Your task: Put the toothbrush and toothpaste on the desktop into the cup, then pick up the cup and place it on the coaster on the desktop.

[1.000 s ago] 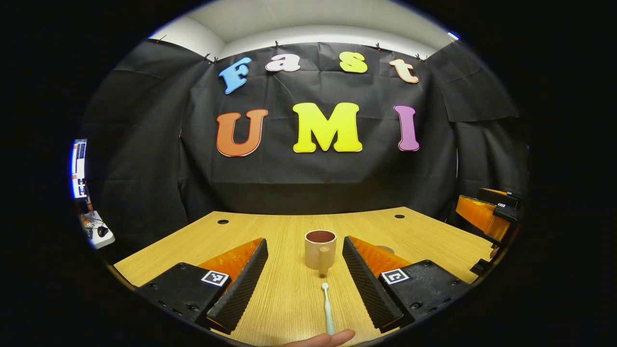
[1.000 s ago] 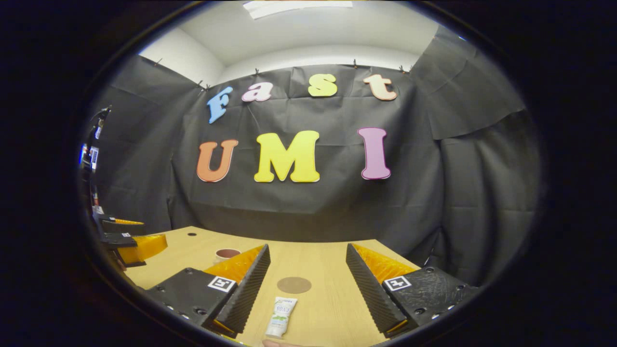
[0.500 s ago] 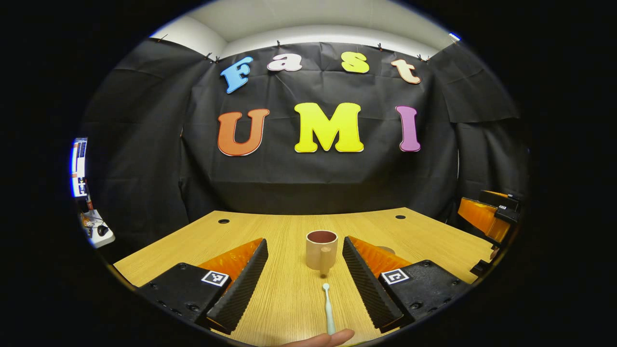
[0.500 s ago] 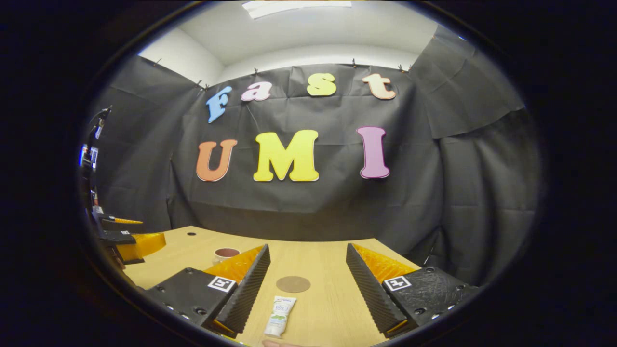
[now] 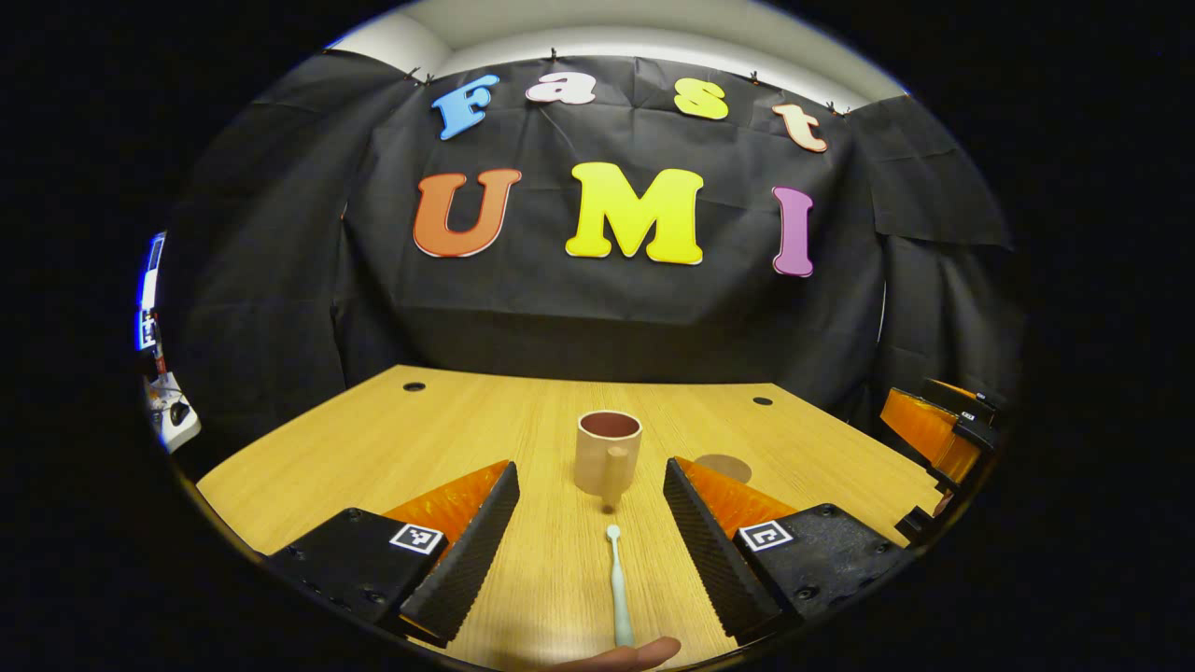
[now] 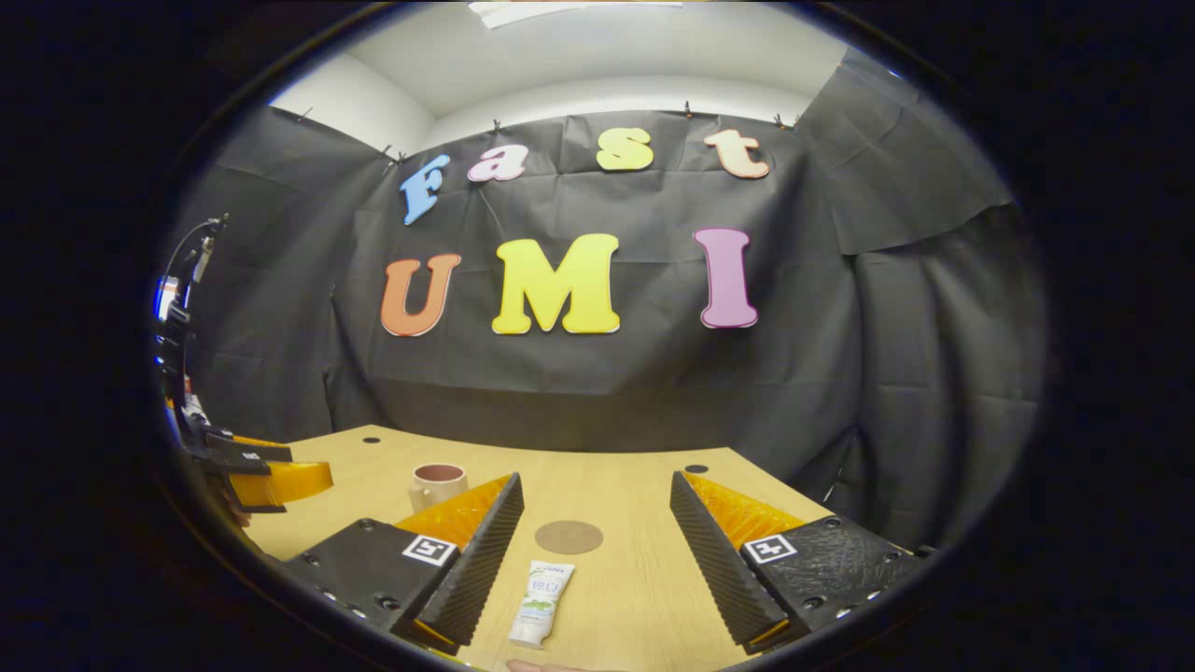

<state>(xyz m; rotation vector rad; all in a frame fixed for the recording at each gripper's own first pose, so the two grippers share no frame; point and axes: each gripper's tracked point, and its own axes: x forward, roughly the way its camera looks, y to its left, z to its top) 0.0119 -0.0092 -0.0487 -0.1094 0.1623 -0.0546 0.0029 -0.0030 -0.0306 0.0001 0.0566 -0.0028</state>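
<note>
Left claw (image 5: 588,541) and right claw (image 6: 597,555) both hover with jaws spread wide (each gripping nothing).

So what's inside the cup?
The cup stands upright on the desk. Just its dark inner wall near the rim shows, with nothing sticking out. The bottom is hidden by its own side.

both views low over desk (image 5: 448,439), facing back wall, sharing cup (image 5: 608,453)

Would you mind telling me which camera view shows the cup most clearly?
The left gripper view: the cup stands upright mid-desk, whole, handle facing the camera, just beyond the toothbrush. In the right gripper view the cup sits farther off to the left, smaller, its lower part hidden behind that gripper's finger.
</note>
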